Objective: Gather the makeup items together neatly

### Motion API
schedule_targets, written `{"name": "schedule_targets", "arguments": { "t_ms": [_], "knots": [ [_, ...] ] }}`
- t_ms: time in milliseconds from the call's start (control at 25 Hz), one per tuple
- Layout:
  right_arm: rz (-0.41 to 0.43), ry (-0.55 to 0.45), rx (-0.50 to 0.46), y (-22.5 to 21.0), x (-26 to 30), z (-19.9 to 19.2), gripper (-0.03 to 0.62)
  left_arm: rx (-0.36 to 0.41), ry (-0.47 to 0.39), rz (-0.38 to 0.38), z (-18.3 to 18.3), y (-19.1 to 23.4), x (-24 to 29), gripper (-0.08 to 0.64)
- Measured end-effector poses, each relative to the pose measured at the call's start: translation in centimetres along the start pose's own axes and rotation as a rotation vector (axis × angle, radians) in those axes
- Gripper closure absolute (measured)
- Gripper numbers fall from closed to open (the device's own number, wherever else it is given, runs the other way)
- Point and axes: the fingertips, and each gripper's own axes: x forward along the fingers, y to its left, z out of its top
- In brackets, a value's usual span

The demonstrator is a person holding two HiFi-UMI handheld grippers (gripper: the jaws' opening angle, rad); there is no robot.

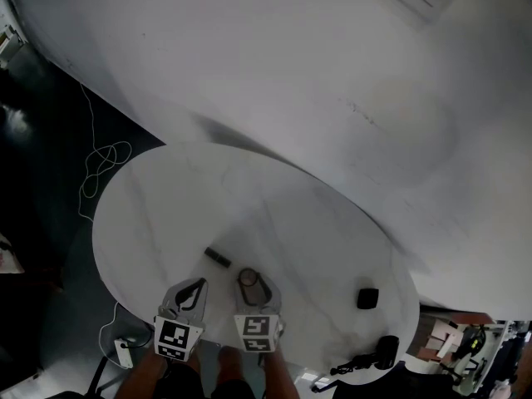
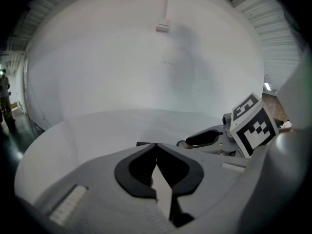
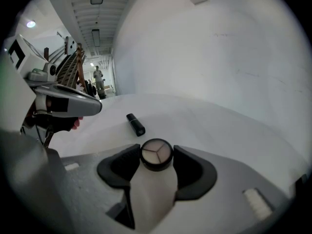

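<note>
A round white table [image 1: 166, 214] carries the makeup items. My right gripper [image 1: 249, 279] is shut on a small round compact [image 3: 156, 154] with a black rim and pale three-part pans, held just above the tabletop near the front edge. A black lipstick tube [image 1: 218, 257] lies on its side just beyond the compact and to its left, and shows as the lipstick [image 3: 136, 124] in the right gripper view. My left gripper [image 1: 197, 284] sits beside the right one, its jaws [image 2: 156, 146] shut with nothing between them. A black square case [image 1: 367, 298] rests alone at the right.
A black device with a cable [image 1: 382, 352] sits at the table's front right edge. A white cable [image 1: 104, 166] loops on the dark floor to the left. A big white curved wall [image 1: 332, 81] rises behind the table. A person [image 3: 99, 80] stands far off down a corridor.
</note>
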Motion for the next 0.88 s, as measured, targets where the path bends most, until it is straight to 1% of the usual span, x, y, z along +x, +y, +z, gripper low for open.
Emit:
{"name": "schedule_targets", "arguments": {
  "t_ms": [240,280,400,640,760,880],
  "knots": [
    [-0.022,-0.015,0.022,-0.3,0.0,0.1,0.373,0.001,-0.002,0.000,0.2,0.2,0.0,0.549],
    [-0.020,-0.021,0.029,-0.2,0.0,0.2,0.329,0.001,-0.003,0.000,0.2,0.3,-0.1,0.549],
    [-0.012,-0.028,0.040,-0.1,0.0,0.2,0.316,0.001,-0.004,0.001,0.2,0.3,-0.1,0.549],
    [-0.004,-0.035,0.065,-0.1,-0.4,0.6,0.314,0.011,-0.014,0.000,0.9,0.0,-0.3,0.549],
    [-0.002,-0.060,0.072,-0.4,-1.3,1.6,0.314,0.021,-0.029,0.002,2.0,-0.1,-0.5,0.549],
    [-0.019,-0.095,0.066,-1.3,-2.7,3.1,0.314,0.032,-0.054,0.000,3.6,-0.5,-0.8,0.549]
  ]
}}
